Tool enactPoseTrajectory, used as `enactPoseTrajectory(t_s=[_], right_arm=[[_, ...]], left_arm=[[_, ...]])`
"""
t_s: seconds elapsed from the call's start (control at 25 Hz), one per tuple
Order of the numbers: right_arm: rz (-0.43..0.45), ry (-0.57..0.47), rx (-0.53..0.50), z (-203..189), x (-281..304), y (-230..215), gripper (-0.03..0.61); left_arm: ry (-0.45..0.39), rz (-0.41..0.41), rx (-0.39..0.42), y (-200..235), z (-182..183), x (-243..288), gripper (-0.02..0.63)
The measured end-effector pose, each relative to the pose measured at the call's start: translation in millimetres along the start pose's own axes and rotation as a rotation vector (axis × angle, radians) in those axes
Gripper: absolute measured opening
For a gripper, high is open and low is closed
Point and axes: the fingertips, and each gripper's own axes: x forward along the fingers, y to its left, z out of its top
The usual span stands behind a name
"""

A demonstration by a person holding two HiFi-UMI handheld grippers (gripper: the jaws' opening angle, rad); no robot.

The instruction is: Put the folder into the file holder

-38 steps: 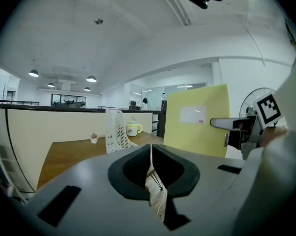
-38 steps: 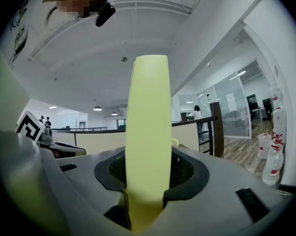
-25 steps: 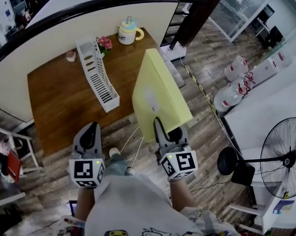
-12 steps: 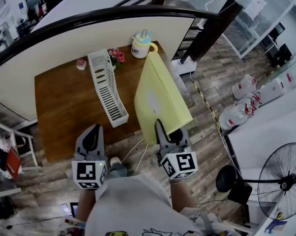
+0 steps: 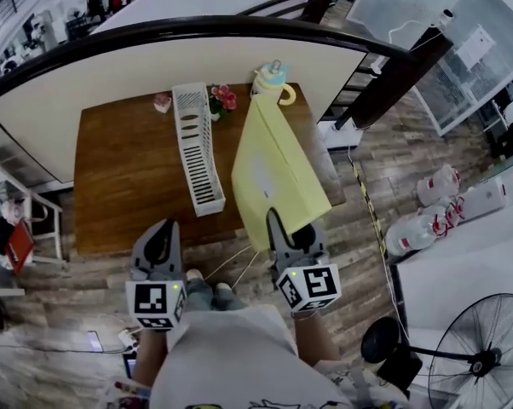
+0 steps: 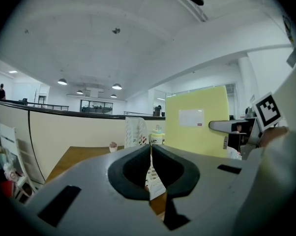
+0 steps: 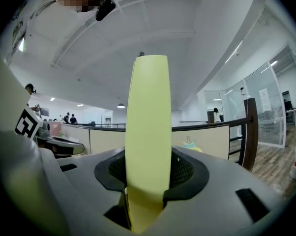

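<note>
right gripper (image 5: pixel 279 221): clamped on the near bottom edge of the yellow folder (image 5: pixel 273 169); pads press both faces.
yellow folder: off the table, upright on edge. It runs straight out from the right jaws, away from the person. The broad face with a white label looks toward the left gripper (image 5: pixel 159 235).
left gripper: jaws shut together, nothing between them. It sits left of the folder and apart from it, level with the right one.
white file holder (image 5: pixel 197 147): slotted rack on the wooden table (image 5: pixel 120 186), just left of the folder, no contact visible.
folder far end: near a lidded cup (image 5: pixel 272 81) at the table's back edge.
other: small flower pot (image 5: pixel 222 99) beside the rack's far end.
</note>
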Motion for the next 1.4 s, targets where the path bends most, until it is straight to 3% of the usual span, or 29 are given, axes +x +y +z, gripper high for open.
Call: enactPoseTrajectory(t_s=[0.36, 0.96, 1.4], right_arm=[[0.076, -0.002, -0.009, 4.2, -3.4, -6.8, 0.163], [0.121, -0.099, -0.02, 45.0, 7.1, 25.4, 0.163], [0.189, -0.104, -0.002, 46.2, 38.9, 63.6, 0.163]], left_arm=[[0.009, 0.076, -0.01, -14.7, -8.6, -19.4, 0.012], [0.003, 0.054, -0.008, -5.2, -6.6, -20.5, 0.012], [-0.018, 0.095, -0.021, 14.8, -0.2, -28.4, 0.012]])
